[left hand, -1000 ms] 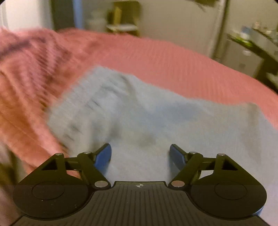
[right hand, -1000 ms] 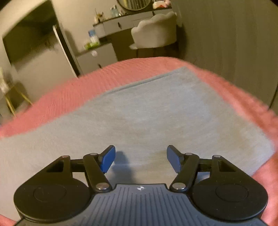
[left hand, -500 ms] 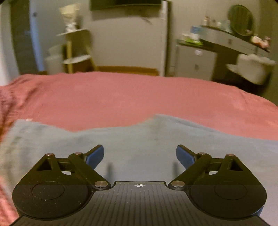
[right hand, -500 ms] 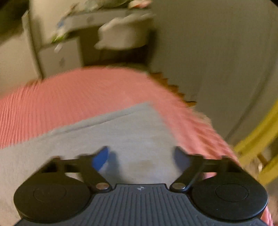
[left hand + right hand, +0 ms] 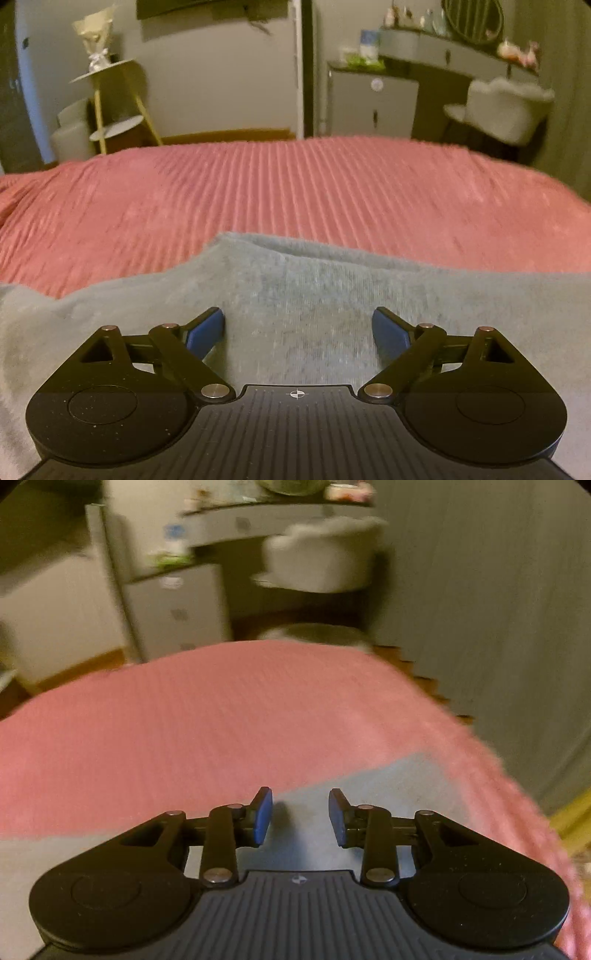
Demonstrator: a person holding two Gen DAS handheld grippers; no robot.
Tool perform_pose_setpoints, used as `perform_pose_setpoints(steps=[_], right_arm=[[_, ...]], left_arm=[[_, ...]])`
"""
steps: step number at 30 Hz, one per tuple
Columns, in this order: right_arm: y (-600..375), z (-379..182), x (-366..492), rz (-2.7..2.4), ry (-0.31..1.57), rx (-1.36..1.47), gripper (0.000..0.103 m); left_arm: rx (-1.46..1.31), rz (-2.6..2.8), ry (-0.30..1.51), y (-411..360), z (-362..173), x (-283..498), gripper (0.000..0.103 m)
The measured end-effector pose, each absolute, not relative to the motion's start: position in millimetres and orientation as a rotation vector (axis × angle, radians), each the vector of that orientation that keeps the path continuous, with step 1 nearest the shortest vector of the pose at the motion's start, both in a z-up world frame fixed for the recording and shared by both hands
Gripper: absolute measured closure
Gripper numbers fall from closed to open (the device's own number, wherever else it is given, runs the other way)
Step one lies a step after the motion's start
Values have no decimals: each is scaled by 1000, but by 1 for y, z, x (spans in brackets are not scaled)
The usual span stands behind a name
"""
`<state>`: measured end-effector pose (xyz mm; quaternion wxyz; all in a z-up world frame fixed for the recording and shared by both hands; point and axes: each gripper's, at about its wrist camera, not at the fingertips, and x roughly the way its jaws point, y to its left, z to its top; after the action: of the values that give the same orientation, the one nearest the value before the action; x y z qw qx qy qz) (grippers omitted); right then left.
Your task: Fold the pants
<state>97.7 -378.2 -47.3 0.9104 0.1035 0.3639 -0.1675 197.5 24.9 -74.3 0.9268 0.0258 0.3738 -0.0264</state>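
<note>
Left claw hangs over the grey pants with its jaws spread wide and nothing pinched; right claw is closing, jaws partly drawn in, cloth beneath them but none gripped; the pink ribbed bed carries the pants, which lie flat with their long axis running across both views, side to side; in the right view one squared end sits near the bed's right edge.
</note>
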Motion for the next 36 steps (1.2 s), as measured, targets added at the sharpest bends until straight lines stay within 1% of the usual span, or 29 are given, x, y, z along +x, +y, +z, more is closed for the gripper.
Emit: perform_pose_setpoints(steps=[3, 5, 6, 7, 9, 11, 12, 13, 15, 16, 17, 18, 20, 21, 23, 25, 27, 30, 34, 36], right_arm=[[-360, -71, 78, -265, 820, 155, 57], [-356, -81, 65, -267, 771, 67, 56], [-357, -79, 58, -333, 761, 32, 50], [-362, -74, 51, -411, 765, 38, 39], [-374, -62, 22, -503, 758, 157, 39], [-377, -58, -13, -442, 735, 285, 38], [-377, -61, -26, -414, 737, 315, 33], [-380, -67, -37, -395, 756, 335, 21], [-390, -86, -46, -442, 801, 324, 14], [-397, -91, -51, -471, 793, 318, 8], [-408, -92, -62, -527, 756, 337, 6], [-419, -92, -69, -608, 743, 380, 1], [-443, -93, -91, -751, 736, 549, 0], [-456, -94, -108, -752, 683, 717, 0], [-463, -96, -139, -654, 515, 944, 0], [-470, -104, -159, -544, 389, 1110, 0], [-477, -112, -164, -524, 344, 1184, 0], [-482, -111, -168, -526, 326, 1226, 0], [-488, -102, -182, -464, 221, 1265, 0], [-488, -112, -176, -408, 239, 1319, 1]], left_arm=[[43, 3, 769, 25, -90, 215, 5], [54, 54, 743, 27, -89, 217, 4], [77, 95, 728, 28, -86, 216, 4], [109, 136, 707, 30, -82, 211, 6], [156, 135, 677, 34, -71, 194, 14], [110, 56, 684, 36, -61, 174, 14], [52, -3, 698, 36, -58, 164, 14], [-1, -73, 717, 34, -55, 155, 14], [-58, -196, 758, 21, -55, 140, 11], [-46, -244, 781, 11, -57, 134, 10], [-11, -271, 796, 4, -60, 129, 10], [51, -266, 815, -3, -64, 125, 10], [165, -199, 870, -10, -70, 122, 11], [167, -185, 880, -7, -70, 119, 11], [91, -199, 892, 4, -66, 112, 11], [10, -228, 910, 13, -65, 104, 9], [-42, -251, 941, 12, -69, 99, 8], [-33, -243, 970, 8, -71, 94, 8], [-42, -240, 927, 7, -67, 88, 8], [-55, -255, 932, 5, -68, 87, 8]])
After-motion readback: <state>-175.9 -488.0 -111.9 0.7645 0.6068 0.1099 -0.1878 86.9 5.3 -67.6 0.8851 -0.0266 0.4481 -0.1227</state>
